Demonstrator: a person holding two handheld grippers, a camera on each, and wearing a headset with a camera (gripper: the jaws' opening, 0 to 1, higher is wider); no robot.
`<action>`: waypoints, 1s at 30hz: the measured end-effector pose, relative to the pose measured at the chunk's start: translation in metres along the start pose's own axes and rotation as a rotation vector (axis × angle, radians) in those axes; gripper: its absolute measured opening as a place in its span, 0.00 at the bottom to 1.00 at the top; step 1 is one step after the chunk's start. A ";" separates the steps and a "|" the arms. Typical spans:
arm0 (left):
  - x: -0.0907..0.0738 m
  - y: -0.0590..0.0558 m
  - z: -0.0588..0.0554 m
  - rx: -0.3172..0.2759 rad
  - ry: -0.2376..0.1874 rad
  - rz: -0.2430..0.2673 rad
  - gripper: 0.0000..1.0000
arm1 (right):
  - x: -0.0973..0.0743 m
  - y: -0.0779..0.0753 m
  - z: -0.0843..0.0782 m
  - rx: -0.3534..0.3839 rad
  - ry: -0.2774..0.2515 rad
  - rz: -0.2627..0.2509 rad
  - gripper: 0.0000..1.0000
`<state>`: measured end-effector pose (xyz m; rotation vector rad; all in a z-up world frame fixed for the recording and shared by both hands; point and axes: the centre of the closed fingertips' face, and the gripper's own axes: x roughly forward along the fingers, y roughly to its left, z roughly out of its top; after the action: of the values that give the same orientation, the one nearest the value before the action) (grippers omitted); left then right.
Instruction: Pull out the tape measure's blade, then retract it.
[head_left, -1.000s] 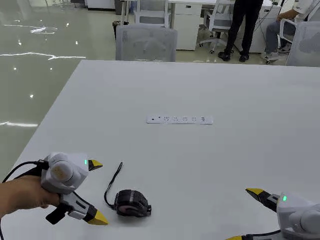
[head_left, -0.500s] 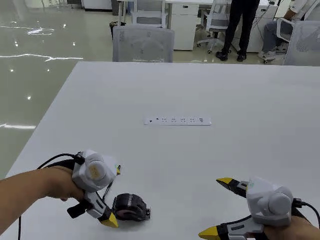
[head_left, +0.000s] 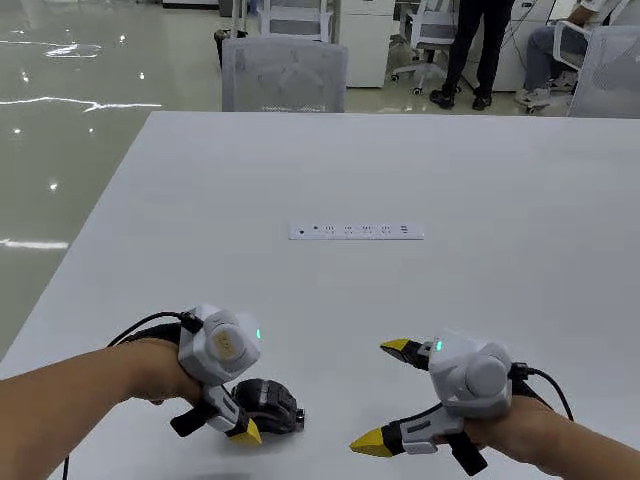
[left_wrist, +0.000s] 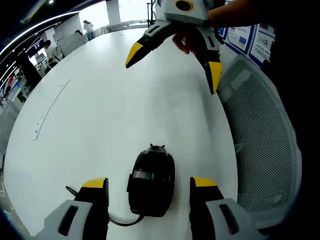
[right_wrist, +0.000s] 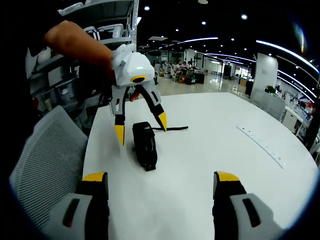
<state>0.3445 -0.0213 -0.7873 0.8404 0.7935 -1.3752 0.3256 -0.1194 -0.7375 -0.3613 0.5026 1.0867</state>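
Note:
A black tape measure (head_left: 275, 408) lies near the front edge of the white table (head_left: 400, 160), its black wrist strap (right_wrist: 172, 129) trailing behind it. My left gripper (head_left: 250, 392) is open and straddles the tape measure (left_wrist: 151, 180), one yellow-tipped finger on each side; I cannot tell whether they touch it. My right gripper (head_left: 380, 394) is open a short way to the right, pointing at the tape measure (right_wrist: 144, 142) with nothing between its fingers. In the left gripper view the right gripper (left_wrist: 174, 64) faces me across the table. In the right gripper view the left gripper (right_wrist: 141, 127) stands over the case.
A white power strip (head_left: 356, 231) lies flat in the table's middle. A grey mesh chair (head_left: 285, 75) stands at the far edge, and another mesh chair (left_wrist: 260, 130) stands at the near edge. People and office chairs are beyond the table at the back right.
My left gripper has moved right and now stands over the tape measure. My right gripper has come up and left, closer to it. The tape measure has stayed put.

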 end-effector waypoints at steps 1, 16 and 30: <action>0.003 0.000 0.001 0.021 0.009 0.004 0.61 | 0.004 -0.001 0.001 0.000 0.001 0.004 0.87; 0.017 0.002 -0.006 0.090 0.114 0.028 0.35 | 0.047 0.007 0.002 -0.052 0.065 0.105 0.70; 0.016 0.000 -0.009 0.051 0.089 0.022 0.35 | 0.082 0.022 -0.021 -0.123 0.179 0.197 0.43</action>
<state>0.3451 -0.0209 -0.8056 0.9531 0.8182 -1.3504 0.3317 -0.0598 -0.8005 -0.5288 0.6414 1.2863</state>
